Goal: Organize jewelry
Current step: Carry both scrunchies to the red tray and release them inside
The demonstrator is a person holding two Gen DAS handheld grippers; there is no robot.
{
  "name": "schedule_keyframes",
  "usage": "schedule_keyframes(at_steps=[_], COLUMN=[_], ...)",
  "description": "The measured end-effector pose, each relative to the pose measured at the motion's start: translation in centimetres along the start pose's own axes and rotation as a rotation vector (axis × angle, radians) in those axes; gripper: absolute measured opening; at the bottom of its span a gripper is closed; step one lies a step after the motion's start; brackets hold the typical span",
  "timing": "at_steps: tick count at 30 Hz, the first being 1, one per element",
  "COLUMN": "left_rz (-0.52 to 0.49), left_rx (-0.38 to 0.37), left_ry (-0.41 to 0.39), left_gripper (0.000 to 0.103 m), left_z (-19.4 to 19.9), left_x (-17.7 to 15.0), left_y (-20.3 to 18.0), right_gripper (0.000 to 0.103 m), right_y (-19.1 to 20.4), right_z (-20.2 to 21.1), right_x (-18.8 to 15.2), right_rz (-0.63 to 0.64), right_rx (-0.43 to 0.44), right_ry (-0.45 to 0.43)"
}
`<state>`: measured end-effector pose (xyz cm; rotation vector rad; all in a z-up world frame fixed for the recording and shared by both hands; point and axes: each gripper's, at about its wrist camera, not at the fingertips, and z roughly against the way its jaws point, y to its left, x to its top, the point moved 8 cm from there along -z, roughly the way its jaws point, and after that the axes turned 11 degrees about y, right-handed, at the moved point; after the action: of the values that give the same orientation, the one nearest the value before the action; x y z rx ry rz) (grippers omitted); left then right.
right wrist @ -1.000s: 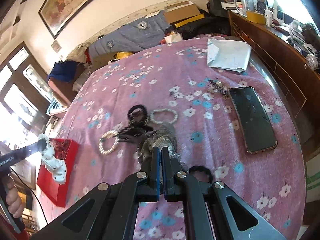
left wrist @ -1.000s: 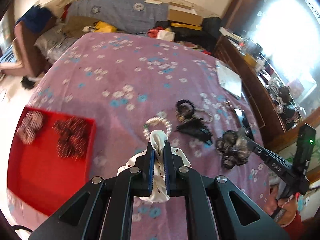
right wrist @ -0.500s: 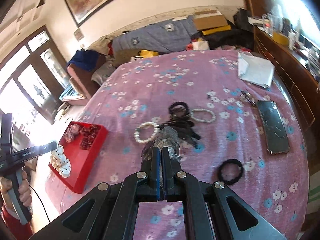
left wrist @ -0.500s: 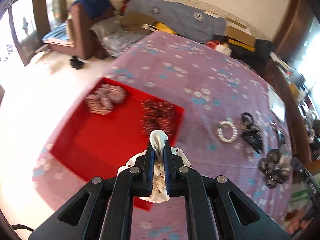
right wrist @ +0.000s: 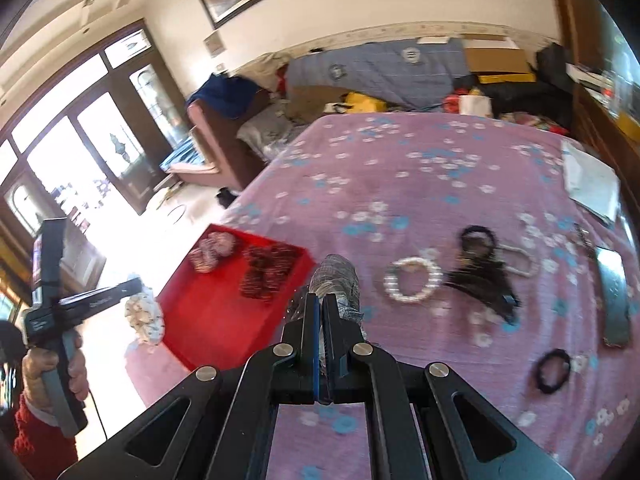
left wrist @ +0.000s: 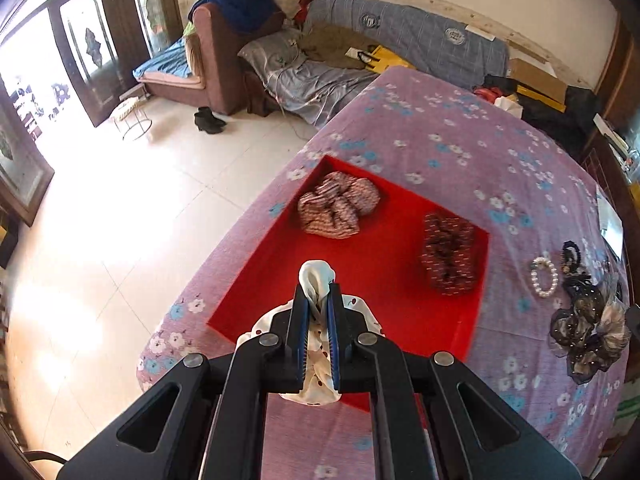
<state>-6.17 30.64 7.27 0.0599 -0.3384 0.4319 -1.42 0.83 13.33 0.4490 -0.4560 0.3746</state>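
My left gripper (left wrist: 317, 300) is shut on a white dotted scrunchie (left wrist: 316, 280) and holds it above the near edge of a red tray (left wrist: 280, 280). The tray holds a striped scrunchie (left wrist: 338, 205) and a dark red scrunchie (left wrist: 450, 254). My right gripper (right wrist: 320, 308) is shut on a grey-black scrunchie (right wrist: 335, 276), held above the purple cloth right of the tray (right wrist: 208, 320). The left gripper with its white scrunchie (right wrist: 144, 316) shows at the left of the right wrist view. A pearl bracelet (right wrist: 412, 280), a black hair clip (right wrist: 484, 280) and a black hair tie (right wrist: 554, 370) lie on the cloth.
The table has a purple flowered cloth (left wrist: 460, 140). A phone (right wrist: 614, 296) and white paper (right wrist: 590, 184) lie at the right. The table edge drops to a white tiled floor (left wrist: 120, 220) on the left. A sofa (left wrist: 224, 52) stands beyond.
My left gripper has carried the white scrunchie left, from over the loose jewelry to above the red tray. My right gripper has lifted the grey-black scrunchie and moved it left toward the tray.
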Motion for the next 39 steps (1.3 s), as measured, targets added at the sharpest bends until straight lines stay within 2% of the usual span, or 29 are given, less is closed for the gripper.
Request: schedule_keyframes(at_steps=[11,17,22,24,28,31,35,38,39], left_rz=[0.031,0.007,-0.014,-0.014,-0.027,-0.031,-0.041,-0.06,-0.065], left_rx=[-0.076,-0.07,-0.016,-0.017,0.013,0.028,0.056,0.088,0.098], left_ry=[0.068,0.134,0.155,0.143,0.114,0.095,0.063,0.035,0.026], left_gripper=[0.008,0.009,0.01,0.016,0.023,0.026,0.035,0.037,0.038], left_z=[-3.7,-6.9,-8.2,-8.0,-7.4,-6.8,-5.8,-4.9,-4.6], left_x=[1.5,2.0,2.2,2.3,2.7,3.0,3.2,3.4,3.5], left_y=[3.1,3.5,3.4,3.3,3.4,3.3,3.2,2.8,2.7], right_gripper=[0.003,0.004,0.004,0.004,0.004,0.004,0.006,0.006,0.01], right_y=[9.8,13.5,11.8,10.7,9.5,9.3,9.5,9.8,9.9], right_z=[-6.9,-11.6,-16.5,-17.7,-18.4,-18.6,-18.6,-18.5,-18.3], right_x=[0.6,-0.3,-1.9,-2.2,-2.6,-2.7,-2.6,-2.3,-2.2], right_rz=[0.113,0.093,-0.002,-0.033,-0.044,-0.042,-0.019,-0.002,0.005], right_rx=[0.075,0.205,0.191,0.16,0.114,0.1,0.089,0.083,0.081], right_ry=[0.113,0.219,0.332,0.35,0.355,0.355,0.351,0.342,0.337])
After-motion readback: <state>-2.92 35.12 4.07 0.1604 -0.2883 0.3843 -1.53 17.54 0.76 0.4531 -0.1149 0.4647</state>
